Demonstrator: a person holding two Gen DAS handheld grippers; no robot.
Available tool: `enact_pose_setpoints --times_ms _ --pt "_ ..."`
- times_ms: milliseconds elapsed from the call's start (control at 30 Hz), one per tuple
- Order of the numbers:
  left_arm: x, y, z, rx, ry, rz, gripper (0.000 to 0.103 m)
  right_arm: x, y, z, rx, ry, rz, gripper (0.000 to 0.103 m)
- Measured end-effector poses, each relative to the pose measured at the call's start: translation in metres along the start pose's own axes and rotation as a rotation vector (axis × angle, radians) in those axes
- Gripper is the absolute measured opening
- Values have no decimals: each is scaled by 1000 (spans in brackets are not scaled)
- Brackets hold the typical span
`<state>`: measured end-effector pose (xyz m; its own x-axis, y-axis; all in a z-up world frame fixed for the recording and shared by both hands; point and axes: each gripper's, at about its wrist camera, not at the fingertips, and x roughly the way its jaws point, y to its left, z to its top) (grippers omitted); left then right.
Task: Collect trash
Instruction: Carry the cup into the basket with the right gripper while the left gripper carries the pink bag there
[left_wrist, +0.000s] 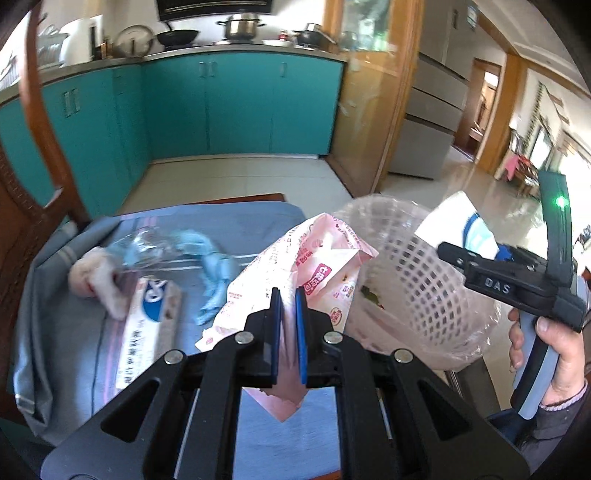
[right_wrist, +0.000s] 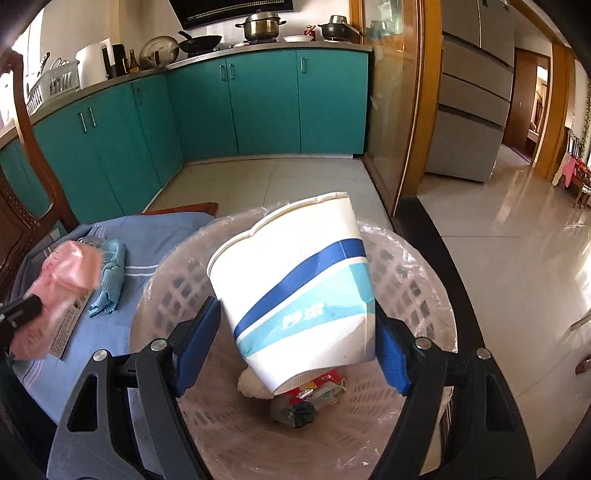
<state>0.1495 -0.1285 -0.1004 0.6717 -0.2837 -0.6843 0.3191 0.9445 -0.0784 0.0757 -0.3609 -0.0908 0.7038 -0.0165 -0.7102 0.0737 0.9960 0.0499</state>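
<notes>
Trash on the left first: the left gripper (left_wrist: 289, 295) is clamped tight on a crumpled pink printed wrapper (left_wrist: 314, 266), just left of the pale pink lattice bin with a clear liner (left_wrist: 417, 273). Over the bin's mouth, the right gripper (right_wrist: 295, 332) pinches a tilted white paper cup with blue stripes (right_wrist: 295, 273), base pointing down, so it's nearer. Bin contents are a blurry jumble.

There was one basket (right_wrist: 417, 273), one paper cup (right_wrist: 295, 280), one pink wrapper (left_wrist: 314, 266), one blue rag (left_wrist: 214, 273), one flat box (left_wrist: 147, 332) and perhaps two blurred scraps (left_wrist: 99, 284).
</notes>
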Motion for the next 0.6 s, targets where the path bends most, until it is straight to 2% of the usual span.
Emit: enact_pose_setpoints --times_ms 67,200,267,333,467,533,600 --pt "4 -5 0 10 4 0 9 2 2 0 -23 16 12 76" --pt "10 -2 6 -2 2 10 9 27 15 -3 -53 114 7 76" --pt "11 -2 9 -5 1 11 9 30 14 -3 -46 128 -10 76" --pt "14 -3 15 -3 0 3 9 26 10 -2 -23 108 -9 77" --pt "24 -22 26 22 -5 -42 9 15 -10 1 96 49 -22 85" --pt "31 -33 30 34 6 -71 9 7 -26 3 197 -3 -51 85" --pt "39 -46 33 52 20 -111 9 -6 -50 3 353 -80 -73 85"
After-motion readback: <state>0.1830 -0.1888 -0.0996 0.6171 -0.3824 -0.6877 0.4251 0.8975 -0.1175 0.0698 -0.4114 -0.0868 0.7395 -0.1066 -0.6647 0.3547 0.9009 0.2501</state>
